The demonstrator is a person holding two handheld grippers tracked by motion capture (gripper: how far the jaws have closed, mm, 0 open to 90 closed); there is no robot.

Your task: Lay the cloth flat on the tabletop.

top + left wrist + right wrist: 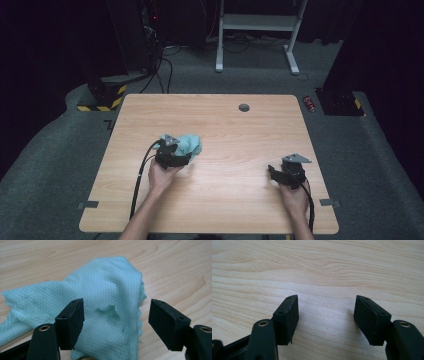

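A light teal cloth (192,144) lies crumpled on the wooden table (235,125), left of centre. My left gripper (181,156) hovers right at its near edge, jaws open. In the left gripper view the cloth (105,290) rises in a folded peak between and beyond the two spread jaws of my left gripper (116,315), and neither pad presses on it. My right gripper (274,172) sits low over bare wood at the right front of the table, held in a hand. Its own view has my right gripper (327,312) open wide with nothing between the jaws.
A small dark round hole (244,107) marks the table near its far edge. Beyond the table stand a white desk frame (257,30), black equipment with cables (145,45) and a yellow-black striped base (102,100). A red can (310,103) lies on the grey carpet.
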